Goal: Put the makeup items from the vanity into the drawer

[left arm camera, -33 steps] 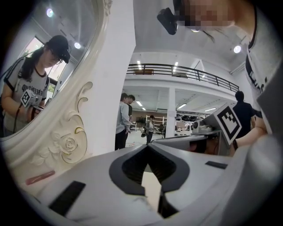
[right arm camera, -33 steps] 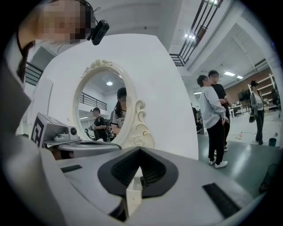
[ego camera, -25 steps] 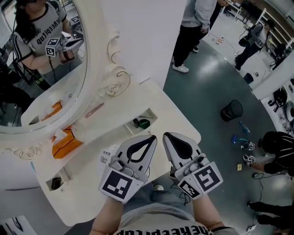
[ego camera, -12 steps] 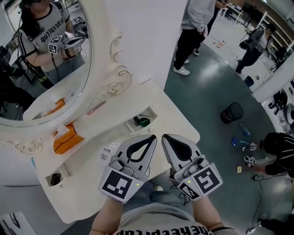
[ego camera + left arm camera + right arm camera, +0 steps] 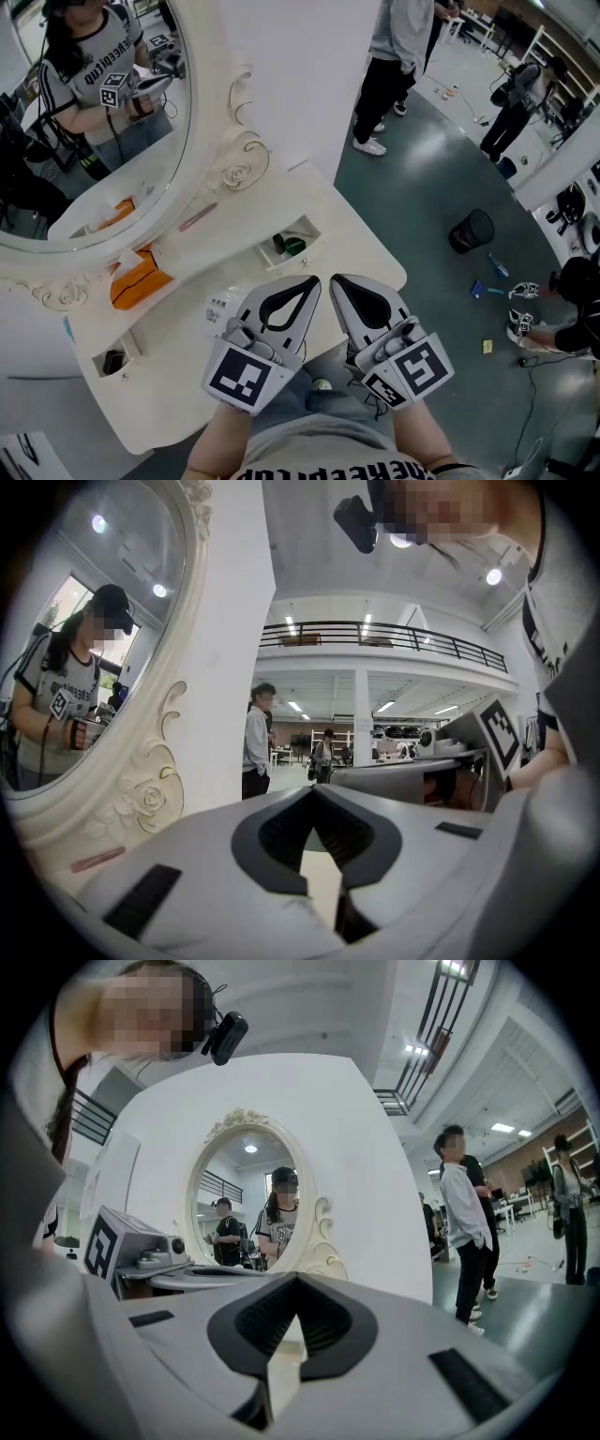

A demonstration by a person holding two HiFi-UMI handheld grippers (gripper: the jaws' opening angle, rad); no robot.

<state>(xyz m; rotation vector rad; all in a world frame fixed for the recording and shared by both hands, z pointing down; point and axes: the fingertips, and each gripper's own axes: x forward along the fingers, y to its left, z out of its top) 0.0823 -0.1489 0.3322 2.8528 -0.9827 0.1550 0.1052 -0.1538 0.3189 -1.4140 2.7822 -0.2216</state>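
Note:
My left gripper (image 5: 311,280) and right gripper (image 5: 336,278) hang side by side over the front edge of the white vanity (image 5: 361,246). Both are shut and hold nothing. On the vanity top lie an orange box (image 5: 137,279), a thin pink stick (image 5: 197,217) by the mirror's foot, and a small white packet (image 5: 221,308). A green and black item (image 5: 290,247) sits in an open compartment just beyond my left gripper. In the left gripper view the shut jaws (image 5: 314,789) point past the pink stick (image 5: 97,859). The right gripper view shows its shut jaws (image 5: 298,1277) facing the mirror (image 5: 248,1204).
The oval mirror (image 5: 84,141) with its carved frame rises at the back left. A second small compartment (image 5: 113,360) with a dark item is at the vanity's left end. Several people stand or crouch on the floor to the right, near a black bin (image 5: 472,228).
Both grippers stay shut in the same place. The head view has shifted slightly, and the person crouching at the right has moved toward the frame's edge.

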